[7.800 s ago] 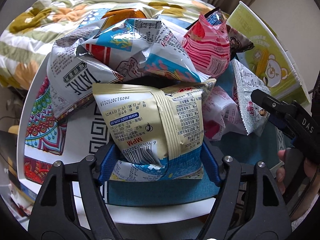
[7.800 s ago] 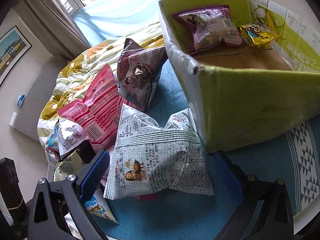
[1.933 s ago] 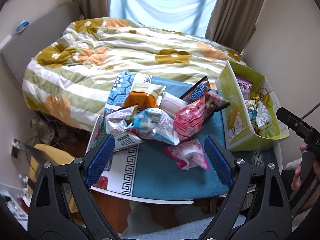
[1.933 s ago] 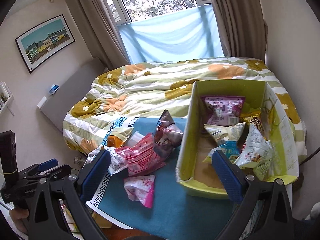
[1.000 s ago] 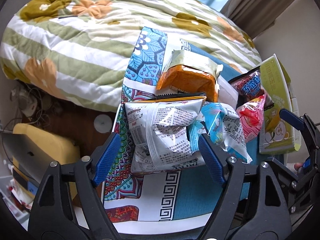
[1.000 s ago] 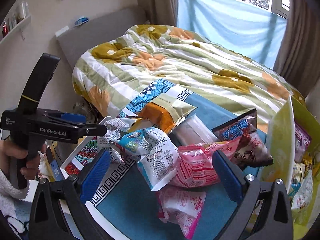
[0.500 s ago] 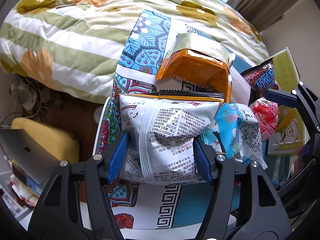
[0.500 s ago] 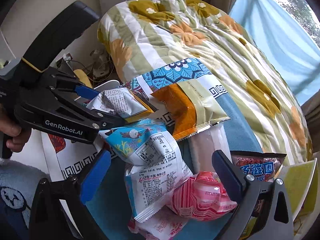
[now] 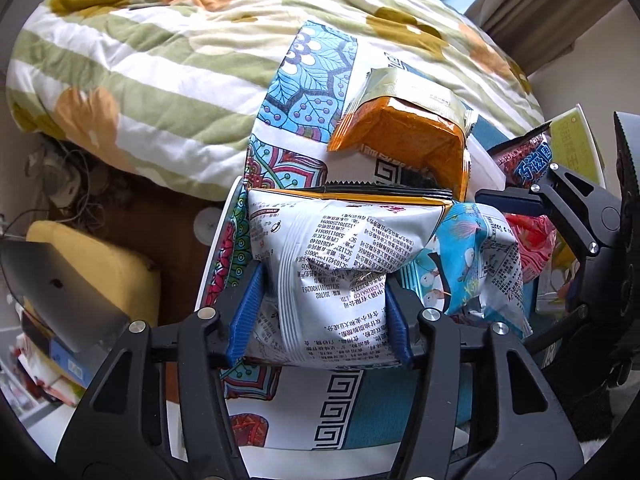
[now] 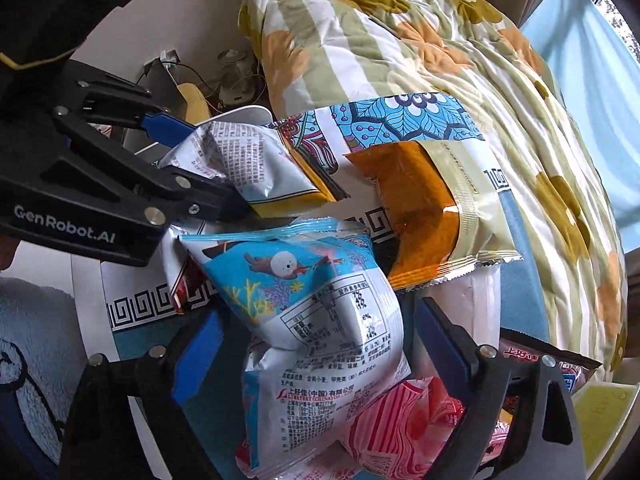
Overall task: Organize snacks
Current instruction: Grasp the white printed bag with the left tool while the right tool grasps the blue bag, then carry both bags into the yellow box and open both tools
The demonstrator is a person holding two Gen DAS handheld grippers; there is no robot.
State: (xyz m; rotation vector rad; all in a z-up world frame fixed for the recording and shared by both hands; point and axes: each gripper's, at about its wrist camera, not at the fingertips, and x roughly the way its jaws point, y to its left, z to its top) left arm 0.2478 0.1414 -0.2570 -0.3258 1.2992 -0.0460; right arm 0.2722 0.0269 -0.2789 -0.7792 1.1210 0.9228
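At far left, only the flowered quilt and floor clutter, nothing of the task there. Next over, at the left edge of the patterned tablecloth: left gripper, jaws just closed in, clamped on the white printed bag, blue pads denting both its sides and creasing the foil (grip low on the bag, serrated top seam pointing away toward the orange bag). Looks a settled pinch, so calls only for a straight lift off the cloth. Just to the right and touching that bag, the blue sea-print bag, lying partly over the pink striped bag. Straddled by the right gripper, pointing steeply down, jaws just narrowed yet clear of the foil on one side and at most brushing it on the other, so not gripping as far as can be seen. Step in hand, judged from this: picking two bags at once from the heap, left one caught, right one about to be. Needs next a further squeeze on the blue sea-print bag, enough to bite, then both lifted clear without dragging the neighbours and carried rightward to the green box — just a sliver at the table's right end. Puffy, slippery packs; worth a firm but not crushing hold.
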